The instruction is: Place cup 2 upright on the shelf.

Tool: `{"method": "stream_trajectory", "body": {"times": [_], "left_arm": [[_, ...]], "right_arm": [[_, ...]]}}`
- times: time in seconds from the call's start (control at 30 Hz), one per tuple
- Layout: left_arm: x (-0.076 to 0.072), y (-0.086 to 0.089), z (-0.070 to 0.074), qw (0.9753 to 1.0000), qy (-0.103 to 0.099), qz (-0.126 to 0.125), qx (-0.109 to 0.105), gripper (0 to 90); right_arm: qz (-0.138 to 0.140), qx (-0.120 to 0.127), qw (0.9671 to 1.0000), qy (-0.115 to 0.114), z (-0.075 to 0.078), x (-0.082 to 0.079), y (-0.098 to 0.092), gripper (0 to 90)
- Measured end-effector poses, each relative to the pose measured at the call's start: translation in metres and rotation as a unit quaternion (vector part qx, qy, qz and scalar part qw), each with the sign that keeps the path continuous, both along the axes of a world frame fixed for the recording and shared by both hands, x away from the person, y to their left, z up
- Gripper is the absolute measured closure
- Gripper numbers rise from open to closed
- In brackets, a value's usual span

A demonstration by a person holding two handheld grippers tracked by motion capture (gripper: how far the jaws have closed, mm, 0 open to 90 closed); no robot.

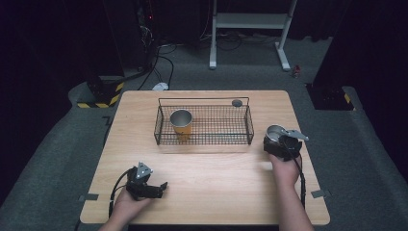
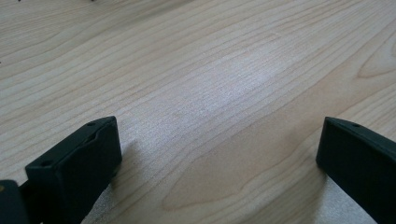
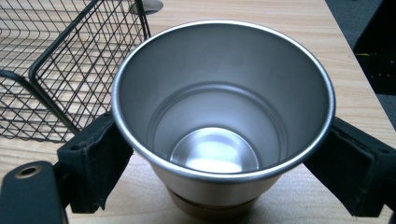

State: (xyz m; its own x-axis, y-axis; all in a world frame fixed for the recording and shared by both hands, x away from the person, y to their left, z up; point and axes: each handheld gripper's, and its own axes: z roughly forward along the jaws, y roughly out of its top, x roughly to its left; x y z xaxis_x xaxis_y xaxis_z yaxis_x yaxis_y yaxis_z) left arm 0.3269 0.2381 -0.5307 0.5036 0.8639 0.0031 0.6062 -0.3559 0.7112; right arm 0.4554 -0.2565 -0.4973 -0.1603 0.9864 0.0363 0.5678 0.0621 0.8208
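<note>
**Right tool clamped on steel cup beside basket**

The worktop (image 1: 207,187) is a light wood surface carrying all items.

The basket (image 1: 203,141) is a black wire tray standing at the far centre of the worktop. It contains one cup (image 1: 181,121) with a steel inside and a yellow-brown outer wall, upright in the left half. The right half of the basket holds nothing. A small dark round disc (image 1: 236,102) lies on the worktop just behind the basket's far right corner.

The steel cup (image 3: 223,107) stands upright near the right edge of the worktop, just outside the basket's right end, apart from the wire. Its inside is bare metal with nothing in it. A tan band shows at its base.

The right tool (image 3: 224,163) pinches the steel cup: one jaw presses each side of the wall below the rim. In the high view the right tool (image 1: 283,142) sits just right of the basket's near corner.

The left tool (image 2: 219,154) has its jaws spread wide, holding nothing, low over bare worktop. In the high view the left tool (image 1: 161,186) lies at the near left, well apart from the basket.
</note>
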Motion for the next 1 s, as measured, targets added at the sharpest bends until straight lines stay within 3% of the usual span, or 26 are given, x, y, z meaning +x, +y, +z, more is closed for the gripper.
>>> {"method": "stream_trajectory", "body": {"times": [0.17,0.53,1.0], "left_arm": [[0.000,0.000,0.000,1.0000,0.000,-0.001,0.001,0.3],[0.000,0.000,0.000,1.0000,0.000,0.000,-0.001,0.4],[0.000,0.000,0.000,1.0000,0.000,0.000,-0.001,0.4]], "right_arm": [[0.005,0.002,0.9999,-0.011,-0.001,0.002,-0.002,13.2],[0.010,-0.015,0.9998,-0.008,0.007,0.008,0.003,16.9],[0.022,-0.031,0.9990,-0.023,0.017,-0.002,0.007,18.8]]}}
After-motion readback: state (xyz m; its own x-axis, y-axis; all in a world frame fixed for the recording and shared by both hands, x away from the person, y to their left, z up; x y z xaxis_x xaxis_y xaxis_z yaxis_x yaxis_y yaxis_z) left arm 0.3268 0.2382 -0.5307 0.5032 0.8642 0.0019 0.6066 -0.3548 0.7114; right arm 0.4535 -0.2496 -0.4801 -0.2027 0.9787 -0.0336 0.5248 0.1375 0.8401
